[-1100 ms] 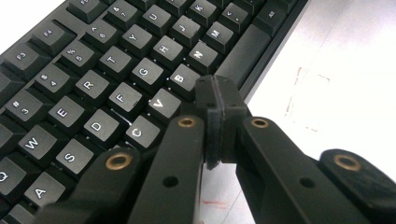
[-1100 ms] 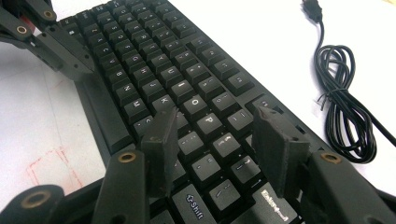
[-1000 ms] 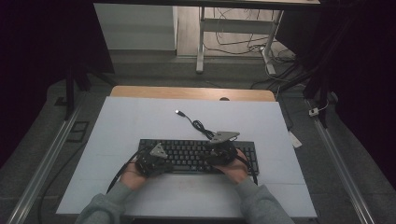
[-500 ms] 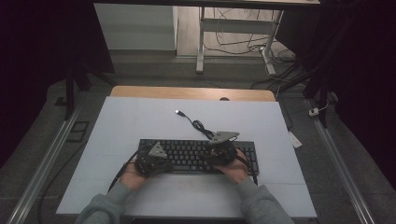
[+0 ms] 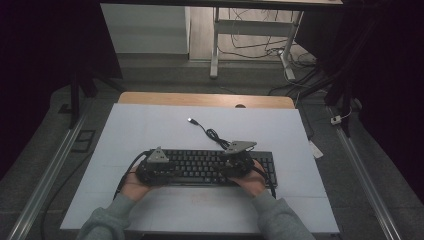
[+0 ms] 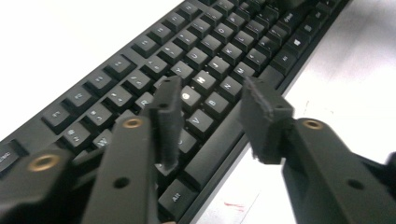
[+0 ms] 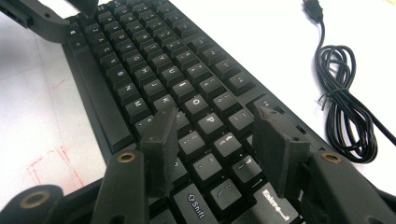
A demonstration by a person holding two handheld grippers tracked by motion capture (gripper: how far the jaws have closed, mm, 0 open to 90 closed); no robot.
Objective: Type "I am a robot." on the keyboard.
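A black keyboard (image 5: 210, 167) lies on the white table, near the front, with both grippers over it. My left gripper (image 5: 165, 169) hovers above its left half. In the left gripper view the left gripper (image 6: 212, 112) has just been opening; its jaws stand apart over the letter keys (image 6: 205, 51) with nothing gripped between them. My right gripper (image 5: 234, 165) is over the keyboard's right half. Seen from the right gripper view, the right gripper (image 7: 215, 144) is open above the keys (image 7: 154, 60), holding nothing. The keyboard's black cable (image 5: 210, 134) (image 7: 341, 93) lies coiled behind it.
The cable ends in a loose USB plug (image 5: 190, 120) toward the table's middle. A wooden strip (image 5: 200, 99) borders the white table top (image 5: 150, 130) at the far side. Faint red marks (image 7: 51, 163) show on the surface in front of the keyboard. Metal rails (image 5: 45, 180) run along both sides.
My left gripper has shifted a little to the left over the keyboard. The right gripper and the keyboard have stayed in place.
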